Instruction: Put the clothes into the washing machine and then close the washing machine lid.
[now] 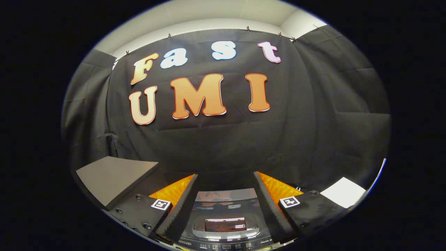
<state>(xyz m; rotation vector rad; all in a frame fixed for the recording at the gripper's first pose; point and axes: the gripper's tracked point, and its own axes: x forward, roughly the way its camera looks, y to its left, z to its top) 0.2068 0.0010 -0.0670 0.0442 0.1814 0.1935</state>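
Glossy washing machine lid [223,205] is lying shut between the fingers of the gripper [223,190], which is hovering spread wide, grasping nothing; clothes unseen.

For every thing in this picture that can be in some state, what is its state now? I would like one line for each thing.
Gripper: open, fingers spread apart, nothing between them, held above the washing machine.
Washing machine lid: closed, lying flat between the fingers and below them.
Washing machine: shut on top, control panel toward the camera; I cannot tell if it is running.
Grey board: lying flat, beside the left finger.
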